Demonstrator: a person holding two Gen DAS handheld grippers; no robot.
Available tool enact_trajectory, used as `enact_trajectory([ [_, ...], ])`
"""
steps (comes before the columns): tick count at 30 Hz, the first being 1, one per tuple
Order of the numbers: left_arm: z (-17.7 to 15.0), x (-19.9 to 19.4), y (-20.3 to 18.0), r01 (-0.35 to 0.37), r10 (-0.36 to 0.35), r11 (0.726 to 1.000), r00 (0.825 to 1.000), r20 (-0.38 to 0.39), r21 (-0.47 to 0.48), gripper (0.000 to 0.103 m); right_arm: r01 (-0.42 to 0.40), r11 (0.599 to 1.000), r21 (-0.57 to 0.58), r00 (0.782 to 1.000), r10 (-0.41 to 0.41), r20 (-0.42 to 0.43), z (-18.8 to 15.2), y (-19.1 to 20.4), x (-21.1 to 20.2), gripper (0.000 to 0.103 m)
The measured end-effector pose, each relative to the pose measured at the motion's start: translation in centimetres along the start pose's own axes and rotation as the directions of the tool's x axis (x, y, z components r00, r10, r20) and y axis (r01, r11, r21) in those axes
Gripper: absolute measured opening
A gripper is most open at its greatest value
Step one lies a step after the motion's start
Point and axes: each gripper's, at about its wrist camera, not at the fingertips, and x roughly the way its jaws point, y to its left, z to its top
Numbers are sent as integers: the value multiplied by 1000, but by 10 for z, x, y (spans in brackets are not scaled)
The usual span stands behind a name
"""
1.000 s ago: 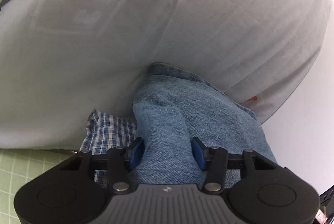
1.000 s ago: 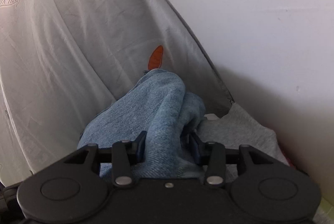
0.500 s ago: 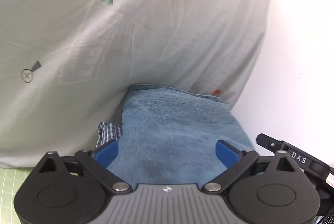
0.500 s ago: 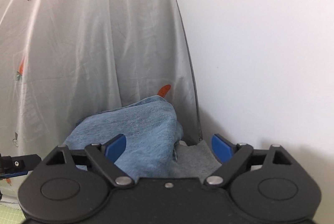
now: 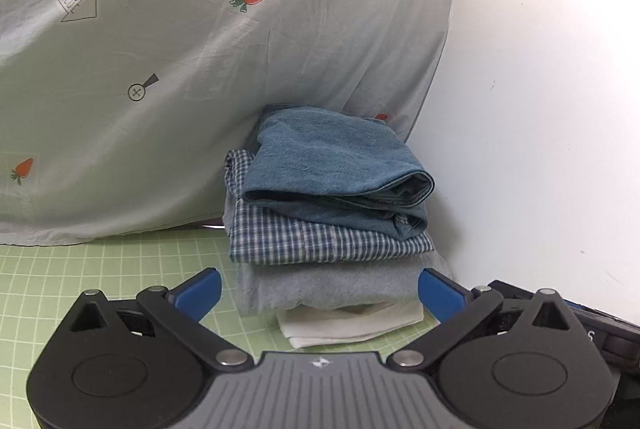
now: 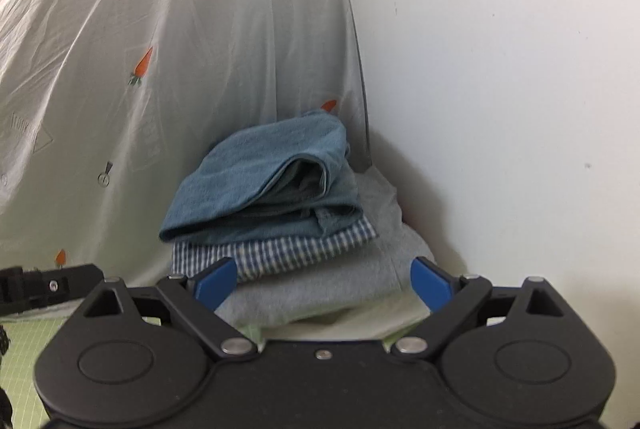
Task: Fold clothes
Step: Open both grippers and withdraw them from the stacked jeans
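Green gridded mat [image 5: 100, 269] bears folded denim [image 5: 336, 165] topping the stack; both hand-held grippers [image 5: 319, 287] [image 6: 323, 281] spread wide, empty

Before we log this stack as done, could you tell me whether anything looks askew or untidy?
Mostly tidy. The folded denim piece on top sits skewed on the checked shirt, its front fold gaping open; both grippers are open and clear.

Left tongs [image 5: 319, 292] black, ribbed grey housing, blue pads [image 5: 199, 289]
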Motion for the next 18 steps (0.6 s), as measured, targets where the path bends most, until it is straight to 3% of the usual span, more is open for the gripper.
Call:
enact_trajectory([
  [5,-23,-18,7,-11,11,1000,999,-44,15,103,28,1000,9,998,-27,-52,-35,11,-33,94],
  [10,-40,-33,5,-44,50,994,997,-59,98,103,60,998,2,993,-60,-106,-61,19,-49,96],
  [18,-63,-49,7,-48,65,988,991,-116,146,103,92,996,-19,980,-94,-173,-85,31,-62,101],
])
